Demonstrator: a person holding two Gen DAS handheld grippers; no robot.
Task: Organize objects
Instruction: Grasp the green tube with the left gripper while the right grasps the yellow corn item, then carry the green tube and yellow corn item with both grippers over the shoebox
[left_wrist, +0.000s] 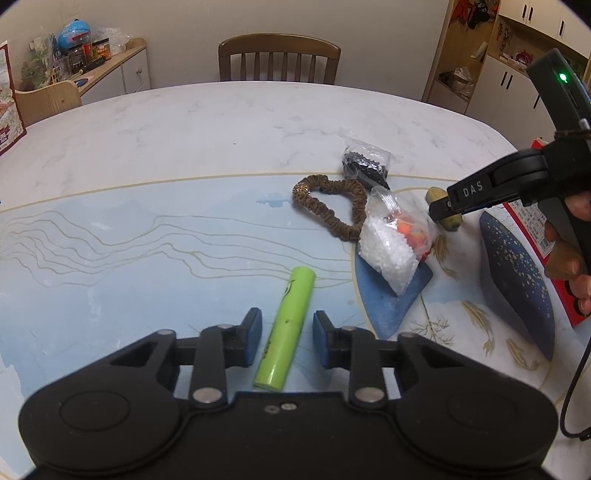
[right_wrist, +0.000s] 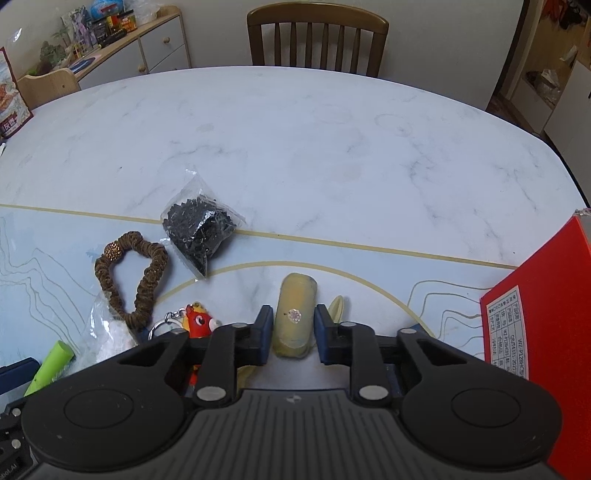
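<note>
A white marble-look table (right_wrist: 295, 147) fills both views, its near half covered by a pale blue mat (left_wrist: 110, 258) with thin gold contour lines; a wooden chair (right_wrist: 317, 37) stands at the far edge at twelve o'clock and a low cabinet (right_wrist: 155, 51) crowded with jars sits toward ten o'clock.

In the left wrist view, the left gripper (left_wrist: 287, 339) hovers with its blue-padded fingers spread, one on each side of a lime-green tube (left_wrist: 286, 328) that lies flat on the mat, its far end tipped toward one o'clock. Small gaps show between pads and tube. Beyond it, toward one o'clock, lie a brown scrunchie (left_wrist: 332, 208), a clear bag of white beads (left_wrist: 388, 243) and a bag of black bits (left_wrist: 364, 164) farther back.

In the right wrist view, the right gripper (right_wrist: 293, 332) straddles a pale yellow hair clip (right_wrist: 295, 317) with a small flower mark. The left pad looks to touch the clip; a sliver of gap remains on the right side, so the jaws are not clamped. A red toy keychain (right_wrist: 197, 321) peeks out at nine o'clock of the fingers, and a red box (right_wrist: 546, 325) stands at three o'clock. The person's hand (left_wrist: 569, 258) grips the right tool's handle in the left wrist view.
</note>
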